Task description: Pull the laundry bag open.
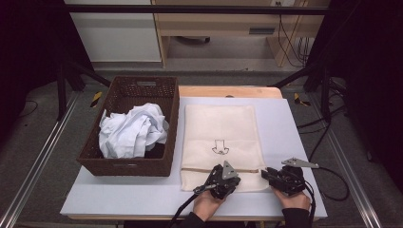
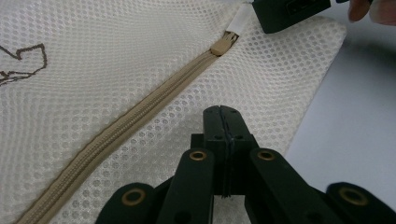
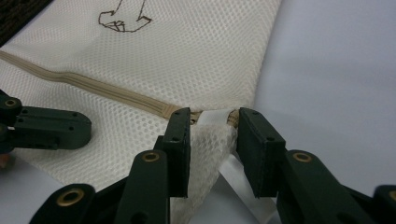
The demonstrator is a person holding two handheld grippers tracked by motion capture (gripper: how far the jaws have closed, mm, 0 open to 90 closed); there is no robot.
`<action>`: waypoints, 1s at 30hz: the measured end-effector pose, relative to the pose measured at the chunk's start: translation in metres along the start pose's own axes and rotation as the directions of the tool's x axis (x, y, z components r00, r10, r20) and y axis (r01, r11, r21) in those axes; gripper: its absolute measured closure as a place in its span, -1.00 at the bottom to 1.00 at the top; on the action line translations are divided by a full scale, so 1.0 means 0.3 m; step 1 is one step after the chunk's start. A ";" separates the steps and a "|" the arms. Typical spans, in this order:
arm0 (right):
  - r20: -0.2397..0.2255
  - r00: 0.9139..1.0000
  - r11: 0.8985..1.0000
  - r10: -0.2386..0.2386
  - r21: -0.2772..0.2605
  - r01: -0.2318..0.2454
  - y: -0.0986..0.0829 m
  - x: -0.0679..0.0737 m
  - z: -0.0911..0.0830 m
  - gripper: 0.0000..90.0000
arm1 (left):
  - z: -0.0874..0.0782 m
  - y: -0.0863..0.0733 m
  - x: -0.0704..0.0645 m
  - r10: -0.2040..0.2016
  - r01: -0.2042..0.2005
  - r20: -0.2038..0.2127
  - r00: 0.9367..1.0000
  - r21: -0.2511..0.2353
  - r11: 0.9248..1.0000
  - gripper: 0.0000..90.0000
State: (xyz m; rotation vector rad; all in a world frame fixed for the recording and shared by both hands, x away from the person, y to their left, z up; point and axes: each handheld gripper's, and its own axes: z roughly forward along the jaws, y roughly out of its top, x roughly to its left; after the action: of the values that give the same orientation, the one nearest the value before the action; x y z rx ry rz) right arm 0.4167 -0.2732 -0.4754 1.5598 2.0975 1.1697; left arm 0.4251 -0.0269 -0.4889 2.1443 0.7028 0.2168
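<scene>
Item: cream mesh zip-up laundry bag [image 1: 221, 142], flat on the pale grey bench [image 1: 142, 194] beside the basket; we judged our left gripper [image 2: 223, 112], jaws closed on the mesh below the zip, was pinning it, while our right gripper [image 3: 214, 128], jaws parted around the white pull tab [image 3: 212, 117], readied to unzip. Dark brown woven basket [image 1: 166, 161]: one crumpled white cloth [image 1: 132, 130]. Bag looked flat; contents we could not tell.

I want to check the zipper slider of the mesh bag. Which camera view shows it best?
The left gripper view: the zipper slider lies unobstructed at the end of the closed zipper, with its white tab running to the right gripper. In the right gripper view it is mostly hidden between the jaws. The high view shows it too small to make out.
</scene>
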 end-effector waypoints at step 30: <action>-0.012 0.998 0.996 0.054 0.066 -0.053 -0.003 -0.004 0.013 0.48 | 0.000 -0.001 -0.005 0.010 -0.010 -0.010 1.000 -0.003 1.000 0.98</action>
State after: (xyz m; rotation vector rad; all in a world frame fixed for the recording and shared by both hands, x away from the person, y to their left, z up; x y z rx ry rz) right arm 0.4190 -0.2728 -0.4788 1.6514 2.1353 1.1426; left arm 0.4238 -0.0276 -0.4889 2.1456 0.6973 0.2340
